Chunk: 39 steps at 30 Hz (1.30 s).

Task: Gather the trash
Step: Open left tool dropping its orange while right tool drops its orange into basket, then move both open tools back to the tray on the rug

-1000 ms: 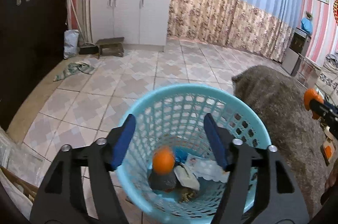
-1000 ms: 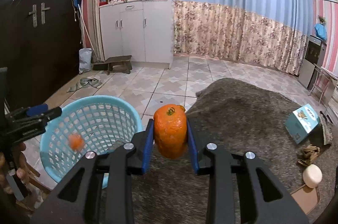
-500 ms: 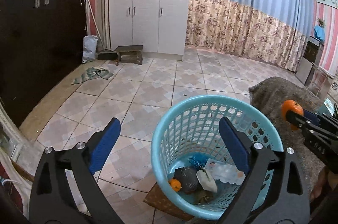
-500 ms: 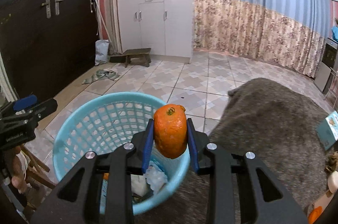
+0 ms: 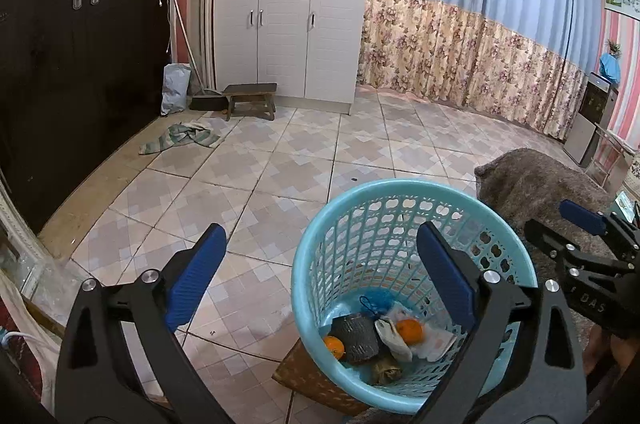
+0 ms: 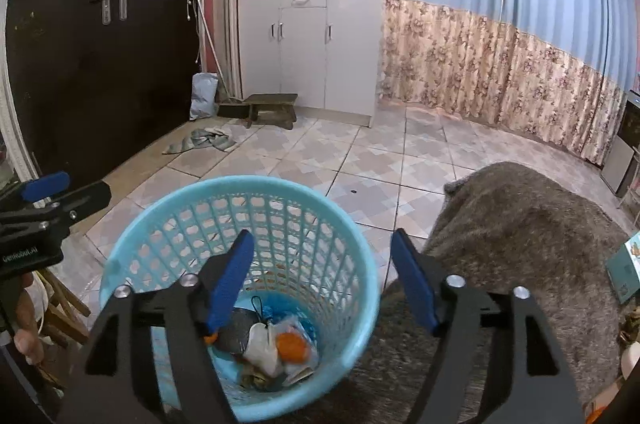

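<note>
The light blue mesh basket stands on the tiled floor and holds two oranges among wrappers and a dark cup. My left gripper hangs open and empty over the basket's left rim. My right gripper is above the basket, its jaws opening with nothing between them. The orange it carried lies on the trash at the bottom. Each gripper also shows at the edge of the other view: the right gripper and the left gripper.
A grey shaggy rug lies right of the basket, with a light blue box on its far side. A woven mat is under the basket. A crumpled cloth, a low stool and a white cabinet stand further back.
The right gripper carried its orange from above the rug to over the basket, then opened and dropped it in. The left gripper's orange fell into the basket, and that gripper widened and drew back.
</note>
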{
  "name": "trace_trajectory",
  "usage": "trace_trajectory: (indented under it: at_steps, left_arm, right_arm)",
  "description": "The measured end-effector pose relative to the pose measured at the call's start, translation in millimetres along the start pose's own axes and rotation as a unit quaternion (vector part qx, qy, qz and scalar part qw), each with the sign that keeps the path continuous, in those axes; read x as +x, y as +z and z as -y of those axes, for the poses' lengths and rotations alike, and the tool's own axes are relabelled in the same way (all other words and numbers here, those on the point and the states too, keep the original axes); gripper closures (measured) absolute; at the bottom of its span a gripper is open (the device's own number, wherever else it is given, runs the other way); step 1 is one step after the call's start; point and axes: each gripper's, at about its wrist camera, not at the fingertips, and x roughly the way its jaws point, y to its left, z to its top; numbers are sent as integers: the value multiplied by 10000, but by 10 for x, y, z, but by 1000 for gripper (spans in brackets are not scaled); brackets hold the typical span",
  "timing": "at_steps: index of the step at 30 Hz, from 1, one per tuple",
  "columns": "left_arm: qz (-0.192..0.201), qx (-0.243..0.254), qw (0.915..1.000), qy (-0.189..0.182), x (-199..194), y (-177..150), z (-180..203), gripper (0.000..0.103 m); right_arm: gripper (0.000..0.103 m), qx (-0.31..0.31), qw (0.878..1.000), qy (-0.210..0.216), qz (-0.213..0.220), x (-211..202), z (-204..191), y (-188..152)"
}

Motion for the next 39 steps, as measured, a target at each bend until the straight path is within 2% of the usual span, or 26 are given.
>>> trace_trajectory:
  at_steps: [1,3,11,20,30,39]
  left_arm:
    - [23,6,10000,6,-14,3,14,10]
    - [66,31,10000,10,-45,3,50,10]
    - [86,117,9999,-89,-211,16,277,9]
    - [206,214,9988,-383,-455,23,675,6]
    - [151,375,9962,-768,-573,-54,1296,6]
    - [-22,609,9907,-1219,-657,-267,1946,6]
  right_arm:
    - [21,25,10000,-15,33,-41,51,3]
    - [17,42,9999,-71,100,-116,136,6]
    - [17,-102,9986,-456,248,-533,532,-23]
    - [12,-29,9939,-1079,226,-1176,1238,-211]
    - [8,304,9813,-1888,209,-1920,2094,-587]
    - [8,717,9680,-2404,65,-2322,2674,-995]
